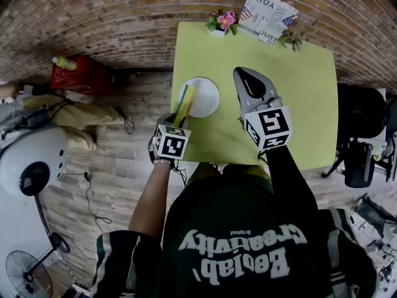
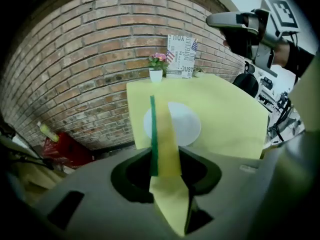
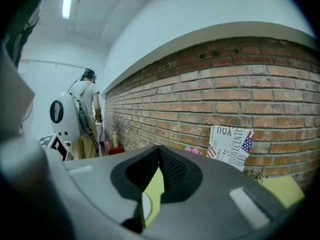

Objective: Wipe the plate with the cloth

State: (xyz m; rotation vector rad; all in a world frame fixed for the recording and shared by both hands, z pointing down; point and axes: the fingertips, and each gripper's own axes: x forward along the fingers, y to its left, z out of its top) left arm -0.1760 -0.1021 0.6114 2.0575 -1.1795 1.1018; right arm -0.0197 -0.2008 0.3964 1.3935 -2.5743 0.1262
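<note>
Cloth, yellow with a green edge, is clamped in the left tongs, whose jaws press together on its lower end. From that grip it sticks out toward 12 o'clock as a stiff, narrow strip seen edge-on. In the head view the strip crosses the 9 o'clock rim of the plate, and in the left gripper view it cuts across the left part of the plate; no view shows whether the two touch. The left tongs point steeply down at the plate.

The plate is round, white and bare, and lies flat on the yellow-green surface, toward its 9 o'clock side and near the edge there.

The right tongs hang above the middle of the surface, at 3 o'clock from the plate and apart from it. Their jaws are together at the tips with nothing between them, and they point nearly level toward the brick wall.

At the 12 o'clock edge of the surface stands a flower pot with pink blooms, and a printed card leans against the wall at 1 o'clock. Off the surface at 9 o'clock, a red crate sits on the floor with a bottle on it. In the right gripper view a person stands by the wall at 9 o'clock
</note>
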